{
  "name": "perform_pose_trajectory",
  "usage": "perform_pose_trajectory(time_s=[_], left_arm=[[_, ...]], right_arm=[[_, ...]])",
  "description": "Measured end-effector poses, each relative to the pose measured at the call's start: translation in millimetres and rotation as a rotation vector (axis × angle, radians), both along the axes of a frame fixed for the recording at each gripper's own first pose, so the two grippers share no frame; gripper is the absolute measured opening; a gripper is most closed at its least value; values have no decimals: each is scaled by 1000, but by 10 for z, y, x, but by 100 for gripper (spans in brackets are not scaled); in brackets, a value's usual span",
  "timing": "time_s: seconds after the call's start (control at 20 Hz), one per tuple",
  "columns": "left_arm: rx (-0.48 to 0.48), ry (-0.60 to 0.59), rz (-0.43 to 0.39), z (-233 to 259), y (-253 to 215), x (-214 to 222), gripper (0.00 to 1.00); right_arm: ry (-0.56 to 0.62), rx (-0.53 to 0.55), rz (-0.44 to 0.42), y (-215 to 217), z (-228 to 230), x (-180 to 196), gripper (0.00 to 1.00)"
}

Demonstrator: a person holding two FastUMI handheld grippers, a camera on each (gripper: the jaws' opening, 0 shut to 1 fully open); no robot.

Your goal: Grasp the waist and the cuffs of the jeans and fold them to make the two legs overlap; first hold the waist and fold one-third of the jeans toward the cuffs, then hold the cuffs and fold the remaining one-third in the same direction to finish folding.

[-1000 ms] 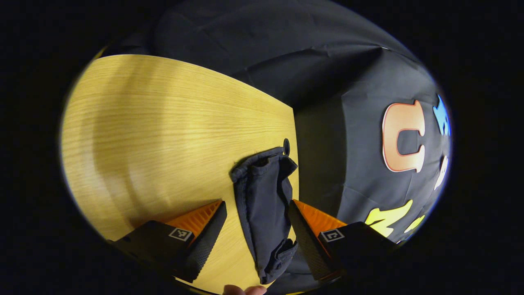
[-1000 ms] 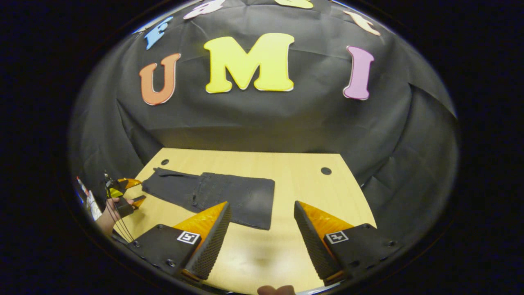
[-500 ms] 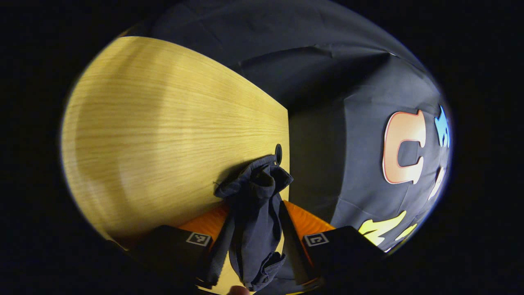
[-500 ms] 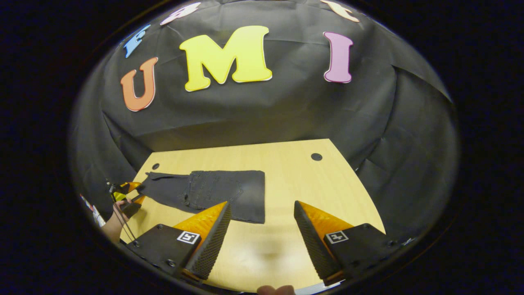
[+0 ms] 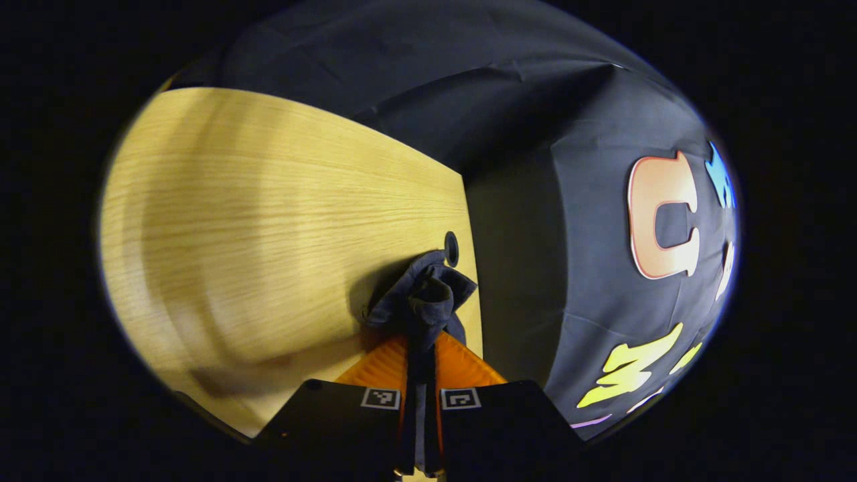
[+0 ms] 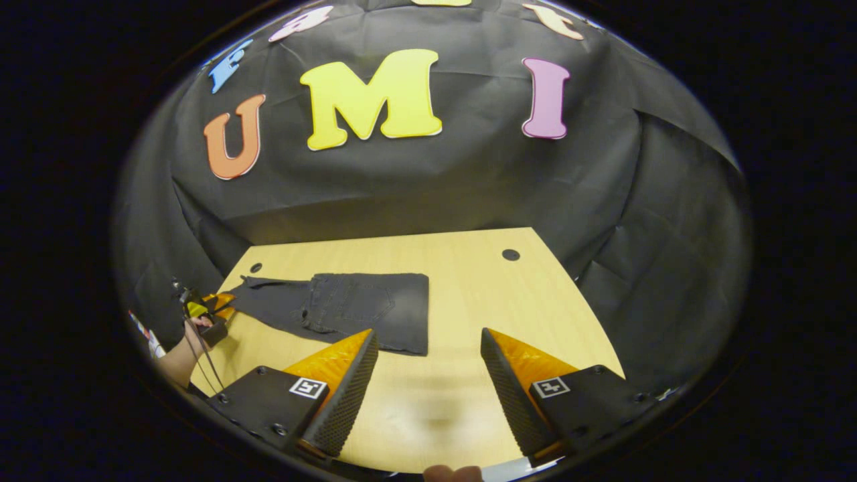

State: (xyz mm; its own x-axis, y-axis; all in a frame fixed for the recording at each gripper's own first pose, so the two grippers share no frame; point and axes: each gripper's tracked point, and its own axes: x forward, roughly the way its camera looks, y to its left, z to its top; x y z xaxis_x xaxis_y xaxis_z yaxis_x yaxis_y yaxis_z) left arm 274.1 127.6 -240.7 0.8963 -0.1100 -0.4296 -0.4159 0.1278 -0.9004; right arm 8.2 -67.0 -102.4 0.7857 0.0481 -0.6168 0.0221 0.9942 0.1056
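Dark jeans [image 6: 348, 311] lie on the wooden table [image 6: 469, 288], partly folded, with the doubled part to the right and the leg ends stretching left. In the left gripper view, my left gripper [image 5: 420, 365] is shut on the bunched cuffs [image 5: 425, 298], which rise between the orange fingers near the table's far edge. The same gripper [image 6: 213, 304], held by a hand, is seen far left in the right gripper view, at the jeans' left end. My right gripper [image 6: 428, 375] is open above bare table, in front of the folded end, holding nothing.
A round hole [image 5: 451, 248] sits in the table beside the cuffs, and another hole [image 6: 511, 254] is at the far right of the table. The black cloth wall closes in behind the table's edges. Bare wood [image 5: 254, 221] spreads left of the cuffs.
My left gripper closed from wide open onto the cuffs, bunching them between its fingers. My right gripper stayed open with only a slight shift of view.
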Motion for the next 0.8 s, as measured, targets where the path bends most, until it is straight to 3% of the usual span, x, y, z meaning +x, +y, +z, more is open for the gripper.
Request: perform_pose_trajectory(time_s=[0.25, 0.3, 0.5, 0.65, 0.8], left_arm=[[194, -148, -109, 971, -407, 93, 6], [231, -174, -134, 1200, -569, 112, 6], [439, -283, -279, 1917, -1546, 126, 6], [577, -334, -390, 2095, -2359, 55, 6], [650, -327, -486, 1914, -3052, -37, 6]], right_arm=[[-58, -5, 11, -18, 107, -136, 94], [-68, 5, 6, -35, 106, -145, 98], [-99, 47, -30, -207, 150, -287, 94], [-110, 45, -88, -418, 146, -447, 94], [-91, 35, -169, -912, 53, -724, 94]])
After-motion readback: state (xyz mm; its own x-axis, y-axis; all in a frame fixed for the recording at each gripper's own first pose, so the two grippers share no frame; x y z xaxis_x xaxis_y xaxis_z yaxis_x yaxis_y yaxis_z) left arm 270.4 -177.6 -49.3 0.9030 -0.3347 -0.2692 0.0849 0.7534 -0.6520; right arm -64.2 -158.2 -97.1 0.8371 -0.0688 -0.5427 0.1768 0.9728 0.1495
